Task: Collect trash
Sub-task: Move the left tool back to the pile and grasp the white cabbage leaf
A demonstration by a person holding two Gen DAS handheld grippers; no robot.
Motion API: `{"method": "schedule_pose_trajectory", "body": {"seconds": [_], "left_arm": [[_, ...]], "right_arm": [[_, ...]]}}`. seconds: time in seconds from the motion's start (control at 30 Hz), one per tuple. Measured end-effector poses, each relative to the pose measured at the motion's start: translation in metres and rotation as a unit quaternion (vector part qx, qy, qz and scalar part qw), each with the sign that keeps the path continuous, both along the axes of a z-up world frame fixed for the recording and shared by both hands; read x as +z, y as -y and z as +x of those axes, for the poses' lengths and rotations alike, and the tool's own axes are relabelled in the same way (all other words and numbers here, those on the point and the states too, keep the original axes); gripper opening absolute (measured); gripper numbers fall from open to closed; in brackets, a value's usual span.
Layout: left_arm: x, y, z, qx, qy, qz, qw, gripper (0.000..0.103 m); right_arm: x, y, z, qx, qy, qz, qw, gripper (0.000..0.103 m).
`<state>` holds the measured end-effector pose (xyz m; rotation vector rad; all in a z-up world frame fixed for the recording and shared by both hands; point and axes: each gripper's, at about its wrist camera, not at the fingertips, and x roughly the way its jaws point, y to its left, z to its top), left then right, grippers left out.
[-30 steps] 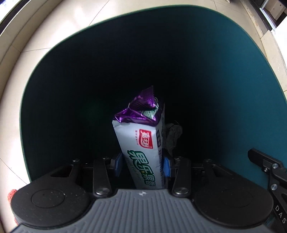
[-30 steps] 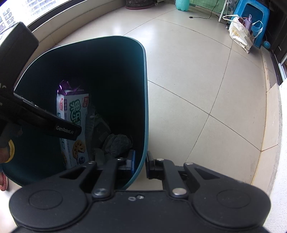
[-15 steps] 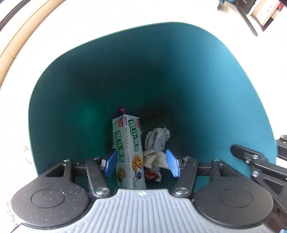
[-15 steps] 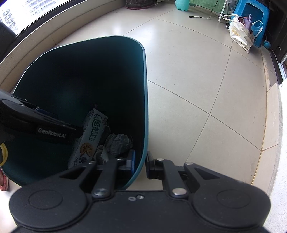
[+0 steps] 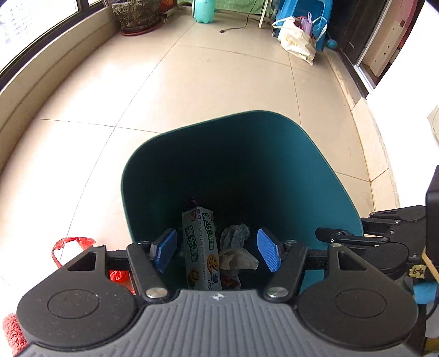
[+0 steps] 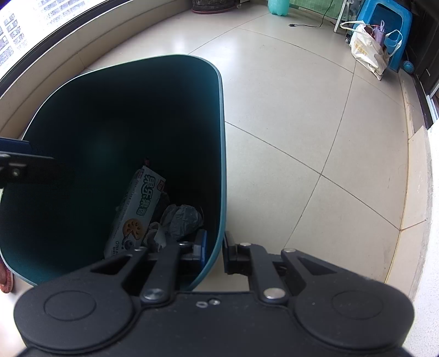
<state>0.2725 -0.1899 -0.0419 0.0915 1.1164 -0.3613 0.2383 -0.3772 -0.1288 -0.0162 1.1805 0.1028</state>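
Observation:
A dark teal bin stands on the tiled floor; it also shows in the right wrist view. Inside lie a white cookie packet with green lettering, also seen in the right wrist view, and crumpled paper. My left gripper is open and empty above the bin's near edge. My right gripper is shut on the bin's right wall, one finger inside, one outside.
A red plastic bag lies on the floor left of the bin. A blue stool with a white tote bag stands at the far right, a plant pot and a green bottle at the far wall.
My left gripper opened and let go of the cookie packet, which dropped into the bin, then rose back above the rim. The right gripper kept its hold on the bin wall.

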Motion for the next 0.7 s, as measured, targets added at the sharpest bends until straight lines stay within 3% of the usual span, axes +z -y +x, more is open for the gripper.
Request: {"method": "schedule_pose_trajectory", "body": {"seconds": [0.13, 0.2, 0.3, 0.53, 0.7], "left_arm": [[0.022, -0.023, -0.010, 0.011, 0.024, -0.014, 0.9995, 0.065], [0.027, -0.037, -0.015, 0.023, 0.049, -0.012, 0.9985, 0.074], [0.037, -0.058, -0.023, 0.037, 0.073, -0.004, 0.9966, 0.075], [0.022, -0.102, -0.033, 0.069, 0.062, 0.018, 0.9955, 0.075], [-0.007, -0.123, -0.038, 0.079, 0.040, 0.020, 0.9959, 0.075]], "right_arm": [[0.000, 0.000, 0.000, -0.001, -0.001, 0.000, 1.000, 0.011], [-0.001, 0.001, 0.000, -0.001, -0.001, 0.000, 1.000, 0.011], [-0.001, 0.001, 0.000, -0.001, -0.001, 0.000, 1.000, 0.011], [0.000, 0.003, 0.001, -0.001, -0.003, 0.002, 1.000, 0.011], [0.000, 0.002, 0.002, -0.002, -0.004, 0.000, 1.000, 0.011]]}}
